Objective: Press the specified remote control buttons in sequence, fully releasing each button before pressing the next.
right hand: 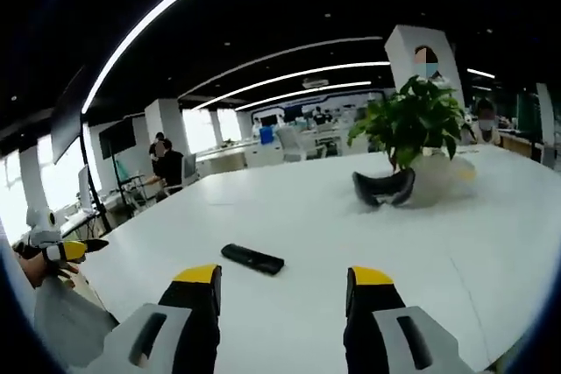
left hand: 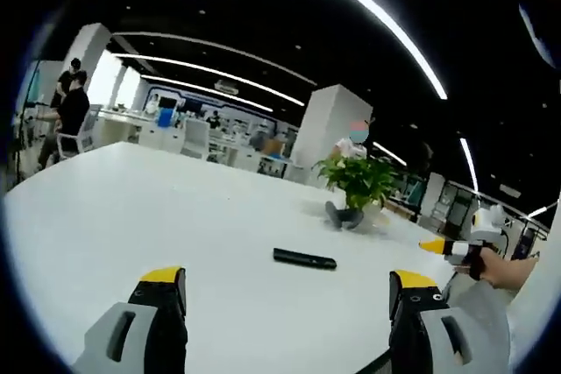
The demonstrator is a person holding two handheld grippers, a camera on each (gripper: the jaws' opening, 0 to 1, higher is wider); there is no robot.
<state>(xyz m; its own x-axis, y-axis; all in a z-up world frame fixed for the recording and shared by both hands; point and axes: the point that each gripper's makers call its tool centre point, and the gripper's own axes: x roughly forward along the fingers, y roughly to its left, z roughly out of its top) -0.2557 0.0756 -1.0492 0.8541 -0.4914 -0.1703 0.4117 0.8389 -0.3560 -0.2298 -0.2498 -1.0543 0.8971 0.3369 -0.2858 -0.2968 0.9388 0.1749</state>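
A slim black remote control point(left hand: 304, 258) lies flat on the big white table point(left hand: 131, 216), by itself near the middle. In the left gripper view my left gripper point(left hand: 287, 279) is open, its yellow-tipped jaws wide apart just short of the remote and holding nothing. The right gripper point(left hand: 458, 248) comes in from the right, held by a hand point(left hand: 507, 271). In the right gripper view the remote point(right hand: 252, 258) lies a little ahead of my open, empty right gripper point(right hand: 283, 276). The left gripper point(right hand: 68, 251) hovers at the table's left edge.
A potted green plant point(left hand: 359, 177) stands beyond the remote with a dark curved object point(left hand: 344, 215) at its base; they also show as plant point(right hand: 408, 120) and dark object point(right hand: 383, 188). People point(right hand: 165, 164) and desks fill the office behind the table point(right hand: 491, 243).
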